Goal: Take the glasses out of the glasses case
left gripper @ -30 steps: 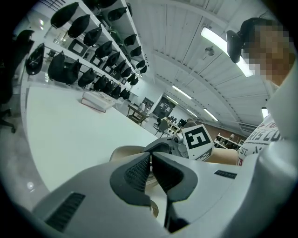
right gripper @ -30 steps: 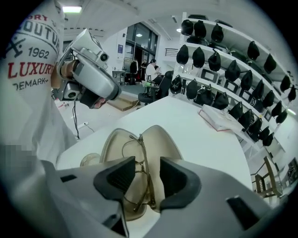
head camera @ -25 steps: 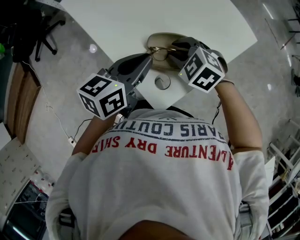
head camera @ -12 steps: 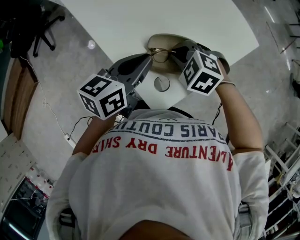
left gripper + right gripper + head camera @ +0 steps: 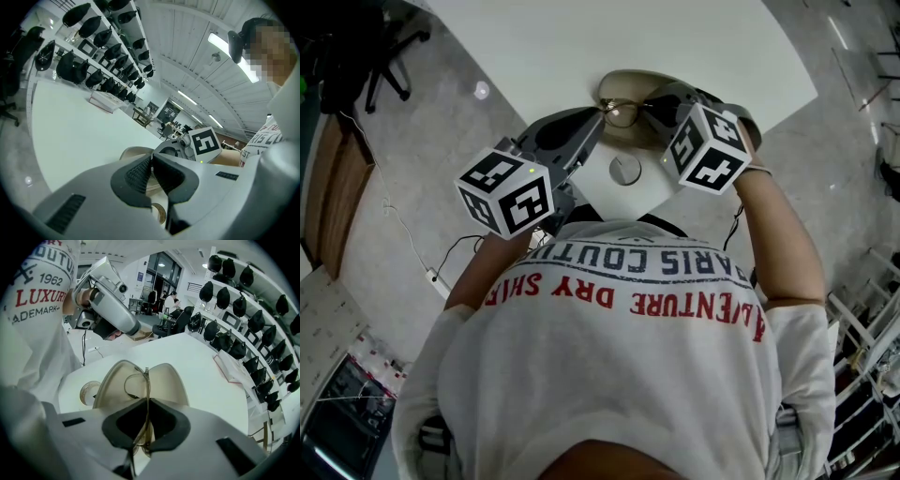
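A beige glasses case (image 5: 630,81) lies open on the white table, seen from above its far rim. Thin gold-rimmed glasses (image 5: 622,113) stand on edge over it. My right gripper (image 5: 649,105) comes in from the right. Its jaws are closing the last bit, and the pads press on the glasses (image 5: 138,380) at the frame, above the open case (image 5: 112,385). My left gripper (image 5: 600,115) reaches in from the left. In the left gripper view its jaws (image 5: 153,158) stand almost together, with the case's beige rim (image 5: 136,152) in the slit.
A round cable hole (image 5: 625,170) sits in the table (image 5: 581,47) near its corner, close to my body. A flat box (image 5: 229,366) lies farther out. Shelves of dark helmets (image 5: 234,319) line the wall. An office chair (image 5: 356,56) stands on the floor.
The right gripper's marker cube has rolled a little and shifted slightly to the right. The left gripper and the case have kept still.
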Action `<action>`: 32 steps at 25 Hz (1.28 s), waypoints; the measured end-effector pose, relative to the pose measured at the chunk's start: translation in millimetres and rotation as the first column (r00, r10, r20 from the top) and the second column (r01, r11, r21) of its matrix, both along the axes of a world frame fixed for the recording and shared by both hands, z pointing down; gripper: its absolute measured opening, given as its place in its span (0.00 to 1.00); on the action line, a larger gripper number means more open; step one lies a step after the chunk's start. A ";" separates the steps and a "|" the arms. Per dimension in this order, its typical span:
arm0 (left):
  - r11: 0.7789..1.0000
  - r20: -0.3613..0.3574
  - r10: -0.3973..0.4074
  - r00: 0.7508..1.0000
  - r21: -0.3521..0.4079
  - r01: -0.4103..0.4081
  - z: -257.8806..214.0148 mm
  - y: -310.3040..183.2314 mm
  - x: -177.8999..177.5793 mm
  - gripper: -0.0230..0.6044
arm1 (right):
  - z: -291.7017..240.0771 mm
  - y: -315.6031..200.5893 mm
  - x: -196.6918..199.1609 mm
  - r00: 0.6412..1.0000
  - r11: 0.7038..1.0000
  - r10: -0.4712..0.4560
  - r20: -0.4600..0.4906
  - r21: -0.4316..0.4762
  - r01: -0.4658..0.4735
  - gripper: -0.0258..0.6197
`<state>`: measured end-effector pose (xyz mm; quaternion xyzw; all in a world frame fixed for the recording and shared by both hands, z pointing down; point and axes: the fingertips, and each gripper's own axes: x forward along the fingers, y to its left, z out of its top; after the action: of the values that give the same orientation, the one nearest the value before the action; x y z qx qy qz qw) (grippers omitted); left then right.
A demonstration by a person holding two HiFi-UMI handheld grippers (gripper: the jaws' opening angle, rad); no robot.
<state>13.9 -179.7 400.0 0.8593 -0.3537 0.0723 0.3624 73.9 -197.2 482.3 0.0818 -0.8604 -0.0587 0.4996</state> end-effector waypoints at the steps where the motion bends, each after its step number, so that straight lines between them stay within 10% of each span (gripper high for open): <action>1: 1.000 -0.001 0.000 1.000 0.001 0.000 -0.1 0.2 -1.0 0.09 | -1.7 -0.4 -0.3 1.000 1.000 -0.001 0.000 0.006 0.001 0.09; 18: 0.998 0.007 0.043 0.999 0.051 -0.043 -41.5 38.5 -22.7 0.09 | -91.7 17.2 1.5 0.966 0.969 0.205 0.158 0.105 -0.223 0.09; 27: 0.987 0.001 0.119 0.993 0.111 -0.118 -71.0 78.4 -23.4 0.09 | -149.0 77.4 6.1 0.861 0.898 0.376 0.342 0.094 -0.429 0.09; 32: 0.979 -0.003 0.154 0.988 0.137 -0.152 -82.4 102.5 -19.2 0.09 | -166.5 110.8 17.2 0.732 0.826 0.497 0.467 0.006 -0.564 0.09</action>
<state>-5.3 -77.1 317.7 0.9071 -0.2882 0.0696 0.2987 91.1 -86.3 315.7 0.3723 -0.8846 0.0436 0.2773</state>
